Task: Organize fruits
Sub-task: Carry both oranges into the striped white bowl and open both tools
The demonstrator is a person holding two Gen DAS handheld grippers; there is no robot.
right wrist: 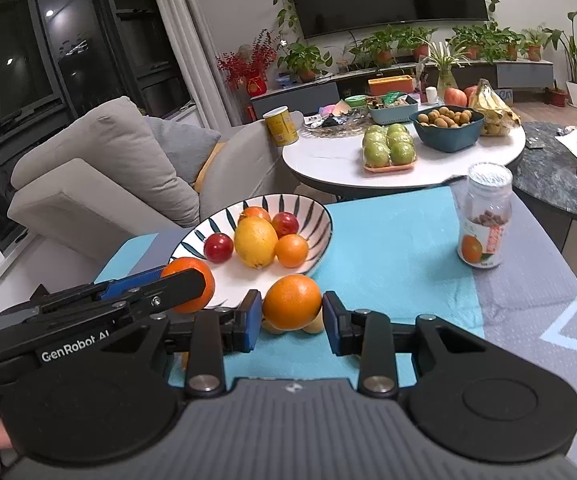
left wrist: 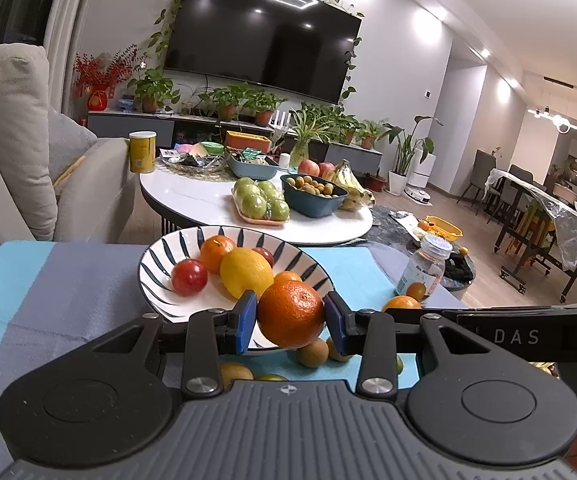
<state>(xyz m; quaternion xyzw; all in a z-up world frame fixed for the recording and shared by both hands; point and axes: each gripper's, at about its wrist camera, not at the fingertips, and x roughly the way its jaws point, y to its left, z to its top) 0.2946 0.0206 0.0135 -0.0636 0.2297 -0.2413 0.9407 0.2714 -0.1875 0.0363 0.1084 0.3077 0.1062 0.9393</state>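
Note:
A striped white bowl [left wrist: 160, 268] on a blue cloth holds a lemon [left wrist: 245, 272], a red plum [left wrist: 189, 277] and small oranges. My left gripper [left wrist: 290, 320] is shut on an orange [left wrist: 290, 313], held just above the bowl's near rim; it also shows in the right wrist view [right wrist: 190, 280]. My right gripper [right wrist: 291, 320] is shut on another orange [right wrist: 292, 301], just right of the bowl [right wrist: 320, 236]. Small brown longans [left wrist: 312, 353] lie on the cloth under the grippers.
A jar [right wrist: 486, 220] with an orange label stands on the cloth to the right. Behind, a white round table [left wrist: 192, 200] carries green apples, a blue bowl of longans [left wrist: 312, 196] and bananas. A sofa stands at left.

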